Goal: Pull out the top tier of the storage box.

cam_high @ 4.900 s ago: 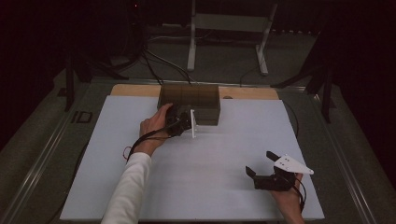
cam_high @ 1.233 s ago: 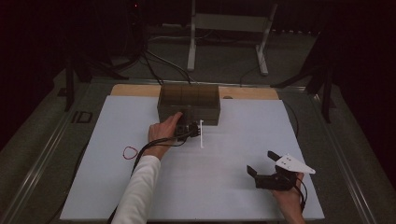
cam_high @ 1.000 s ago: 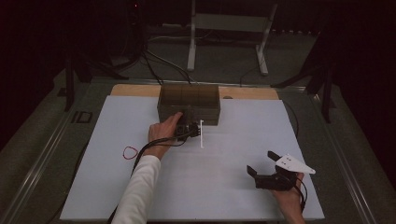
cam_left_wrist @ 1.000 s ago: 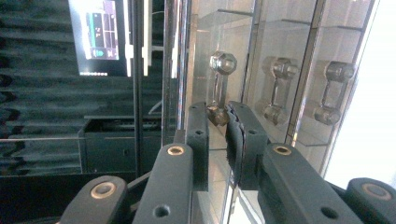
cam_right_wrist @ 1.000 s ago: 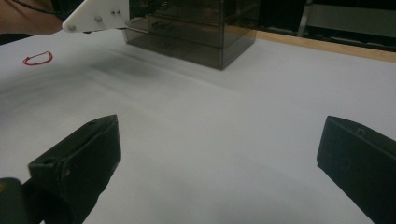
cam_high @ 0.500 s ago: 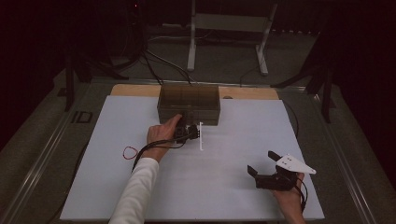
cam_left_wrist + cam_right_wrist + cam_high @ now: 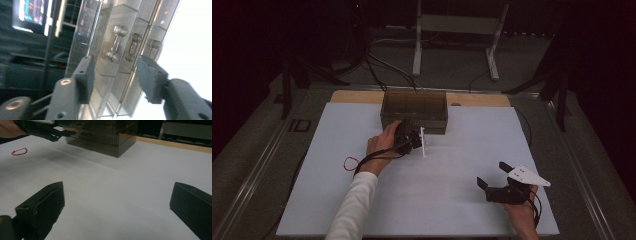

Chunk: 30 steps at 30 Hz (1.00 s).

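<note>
A: Where is the little drawer box (image 7: 414, 111)?

B: It sits at the far side of the white table (image 7: 362, 200), just in front of the wooden strip (image 7: 477, 99). The left gripper (image 7: 416, 140) is right at its front.

A: Is that gripper holding anything?

B: No. Its jaws have just been opening. In the left gripper view they stand spread apart with the metal drawer handles (image 7: 116, 43) between them, but the pads do not press on anything.

A: And the other one?

B: The right gripper (image 7: 493, 175) rests near the front edge of the table, well apart from the box, with its jaws wide and nothing between them.

A: How would the box feel?

B: I think it is hard, see-through plastic, smooth and slippery, and light enough to slide when pulled. The best spot to grab is a small handle, since it is stiff and sticks out. The flat sides would slip
</note>
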Motion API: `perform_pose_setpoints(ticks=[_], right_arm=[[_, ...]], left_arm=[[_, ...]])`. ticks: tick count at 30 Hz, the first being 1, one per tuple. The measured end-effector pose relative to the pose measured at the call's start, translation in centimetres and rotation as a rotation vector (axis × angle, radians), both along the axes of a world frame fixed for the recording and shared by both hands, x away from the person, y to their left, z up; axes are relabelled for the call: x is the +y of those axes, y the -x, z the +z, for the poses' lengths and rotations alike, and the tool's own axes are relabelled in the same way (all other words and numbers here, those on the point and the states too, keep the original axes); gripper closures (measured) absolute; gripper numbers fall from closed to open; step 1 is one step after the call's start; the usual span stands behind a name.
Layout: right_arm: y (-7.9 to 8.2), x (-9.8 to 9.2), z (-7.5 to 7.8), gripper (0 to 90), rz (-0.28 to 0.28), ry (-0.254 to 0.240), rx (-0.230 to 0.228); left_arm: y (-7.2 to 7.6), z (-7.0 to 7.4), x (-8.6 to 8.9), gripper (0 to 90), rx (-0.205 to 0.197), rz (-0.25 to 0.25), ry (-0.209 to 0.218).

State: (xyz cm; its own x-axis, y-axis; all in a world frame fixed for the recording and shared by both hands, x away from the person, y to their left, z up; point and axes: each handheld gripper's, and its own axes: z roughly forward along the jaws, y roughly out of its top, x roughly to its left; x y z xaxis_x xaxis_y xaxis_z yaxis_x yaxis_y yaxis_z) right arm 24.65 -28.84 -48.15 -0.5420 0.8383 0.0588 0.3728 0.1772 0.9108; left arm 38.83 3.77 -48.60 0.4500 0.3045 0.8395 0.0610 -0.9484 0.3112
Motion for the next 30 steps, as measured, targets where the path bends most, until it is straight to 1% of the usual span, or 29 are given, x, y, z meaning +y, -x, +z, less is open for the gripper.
perform_pose_setpoints(ticks=[2, 3, 4, 5, 6, 7, 8, 9, 10, 11, 12, 13, 14, 15, 16, 17, 18, 19, 20, 21, 22, 23, 24, 25, 26, 27, 28, 29, 30], right_arm=[[0.0, 0.0, 0.0, 0.0, 0.000, 0.001, 0.000], [0.0, 0.1, 0.0, 0.0, 0.000, 0.001, 0.000], [0.0, 0.1, 0.0, 0.0, 0.000, 0.001, 0.000], [0.0, 0.1, 0.0, 0.0, 0.000, 0.001, 0.000], [0.0, 0.1, 0.0, 0.0, 0.000, 0.002, 0.000], [0.0, 0.1, 0.0, 0.0, 0.001, 0.002, 0.000], [0.0, 0.1, 0.0, 0.0, 0.001, 0.002, 0.000], [0.0, 0.1, 0.0, 0.0, 0.001, 0.002, 0.001], [0.0, 0.1, 0.0, 0.0, 0.002, 0.002, 0.000], [0.0, 0.1, 0.0, 0.0, 0.001, 0.002, 0.000], [0.0, 0.1, 0.0, 0.0, 0.001, 0.001, 0.000], [0.0, 0.1, 0.0, 0.0, 0.001, 0.001, 0.001], [0.0, 0.1, 0.0, 0.0, 0.001, 0.001, 0.001], [0.0, 0.0, 0.0, 0.0, 0.000, 0.001, 0.001], [0.0, 0.0, 0.0, 0.0, 0.000, 0.000, 0.002], [0.0, 0.0, 0.0, 0.0, -0.001, 0.000, 0.001], [0.0, 0.0, 0.0, 0.0, -0.001, 0.000, 0.001], [0.0, 0.0, 0.0, 0.0, 0.000, 0.001, 0.001], [0.0, 0.0, 0.0, 0.0, 0.000, 0.001, 0.001], [0.0, 0.0, 0.0, 0.0, 0.000, 0.001, 0.001], [0.0, 0.0, 0.0, 0.0, 0.000, 0.001, 0.001], [0.0, 0.1, 0.0, 0.0, 0.001, 0.001, 0.001], [0.0, 0.1, 0.0, 0.0, 0.001, 0.001, 0.001], [0.0, 0.1, 0.0, 0.0, 0.001, 0.001, 0.001], [0.0, 0.1, 0.0, 0.0, 0.001, 0.001, 0.001], [0.0, 0.1, 0.0, 0.0, 0.001, 0.001, 0.001], [0.0, 0.1, 0.0, 0.0, 0.001, 0.001, 0.002], [0.0, 0.1, 0.0, 0.0, 0.001, 0.002, 0.001], [0.0, 0.1, 0.0, 0.0, 0.001, 0.001, 0.001]], left_arm=[[-0.1, 0.4, 0.3, 40.8, 0.037, 0.011, 0.049], [-0.2, 0.8, 0.5, 37.5, 0.056, 0.026, 0.075], [-0.4, 1.1, 0.7, 31.7, 0.088, 0.037, 0.123], [-0.5, 1.4, 0.9, 27.4, 0.121, 0.043, 0.182], [-0.6, 1.7, 1.1, 25.9, 0.148, 0.045, 0.219], [-0.6, 2.0, 1.3, 21.9, 0.172, 0.049, 0.258], [-0.6, 2.0, 1.3, 20.9, 0.172, 0.049, 0.258], [-0.7, 2.4, 1.6, 18.9, 0.214, 0.047, 0.301], [-0.8, 2.6, 1.8, 17.3, 0.223, 0.048, 0.324], [-0.8, 2.8, 1.9, 16.7, 0.244, 0.050, 0.344], [-0.9, 3.0, 2.1, 13.3, 0.258, 0.053, 0.359], [-0.9, 3.0, 2.1, 9.4, 0.258, 0.053, 0.359], [-1.0, 3.1, 2.2, 9.4, 0.261, 0.062, 0.375], [-1.1, 3.3, 2.3, 2.4, 0.276, 0.070, 0.397], [-1.3, 3.6, 2.7, 1.6, 0.302, 0.085, 0.436], [-1.3, 3.6, 2.7, 1.5, 0.302, 0.085, 0.436], [-1.4, 3.7, 2.9, 1.5, 0.313, 0.091, 0.458], [-1.4, 3.9, 3.1, 1.3, 0.314, 0.095, 0.474], [-1.5, 4.2, 3.5, 1.3, 0.353, 0.090, 0.519], [-1.5, 4.3, 3.7, 1.3, 0.360, 0.086, 0.529], [-1.5, 4.3, 3.7, 1.4, 0.360, 0.086, 0.529], [-1.6, 4.6, 4.0, 1.4, 0.392, 0.086, 0.570], [-1.6, 4.6, 4.0, 1.5, 0.392, 0.086, 0.570], [-1.7, 4.9, 4.4, 1.5, 0.421, 0.091, 0.603], [-1.8, 5.0, 4.6, 1.6, 0.445, 0.083, 0.626], [-1.8, 5.0, 4.6, 1.6, 0.445, 0.083, 0.626], [-1.9, 5.2, 5.0, 1.6, 0.488, 0.080, 0.656], [-1.9, 5.2, 5.0, 1.6, 0.488, 0.080, 0.656], [-1.9, 5.3, 5.1, 1.7, 0.512, 0.077, 0.670]])
